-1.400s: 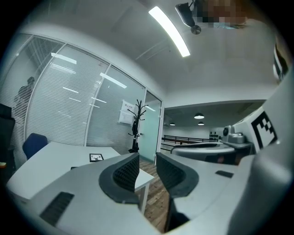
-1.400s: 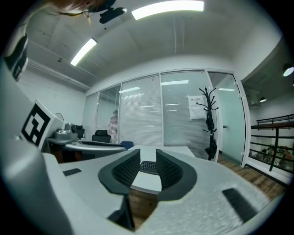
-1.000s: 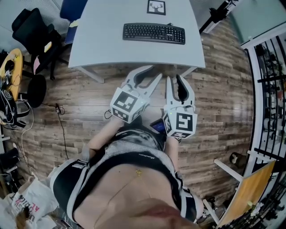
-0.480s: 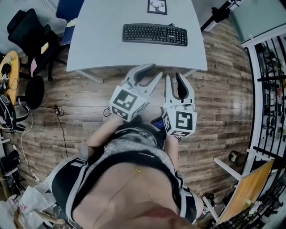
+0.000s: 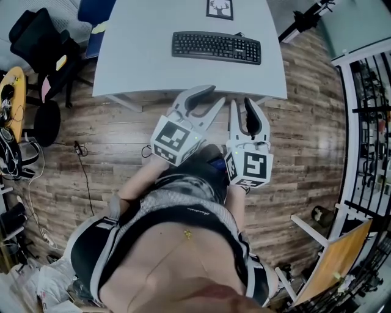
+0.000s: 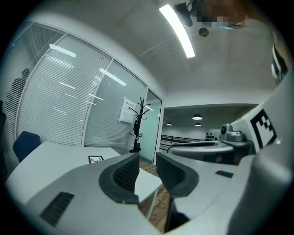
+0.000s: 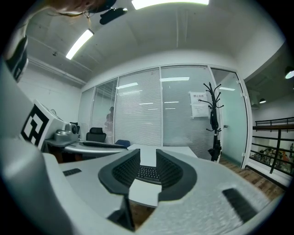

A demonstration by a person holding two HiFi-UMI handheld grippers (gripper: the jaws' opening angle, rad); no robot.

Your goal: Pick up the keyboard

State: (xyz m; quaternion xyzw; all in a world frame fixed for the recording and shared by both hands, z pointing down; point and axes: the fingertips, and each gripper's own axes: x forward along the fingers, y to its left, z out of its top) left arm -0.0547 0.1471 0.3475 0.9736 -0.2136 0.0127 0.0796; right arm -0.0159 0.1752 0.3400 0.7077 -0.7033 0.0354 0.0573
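A black keyboard (image 5: pixel 216 47) lies on the white table (image 5: pixel 140 55), toward its far right part. Both grippers hover over the wooden floor at the table's near edge, well short of the keyboard. My left gripper (image 5: pixel 206 98) is open with nothing between its jaws; in the left gripper view it (image 6: pixel 147 172) faces the table's corner. My right gripper (image 5: pixel 242 104) is open and empty too. In the right gripper view it (image 7: pixel 148 161) points at the keyboard (image 7: pixel 148 174), which shows far off through the gap.
A framed deer picture (image 5: pixel 220 7) lies behind the keyboard. A black office chair (image 5: pixel 43 36) and a blue chair (image 5: pixel 101 12) stand at the table's left. A cable (image 5: pixel 82 165) runs over the floor. Metal shelving (image 5: pixel 366 122) and a wooden board (image 5: pixel 333 263) are on the right.
Both grippers have edged forward together, up to the table's near edge. Their jaws stand as wide as before.
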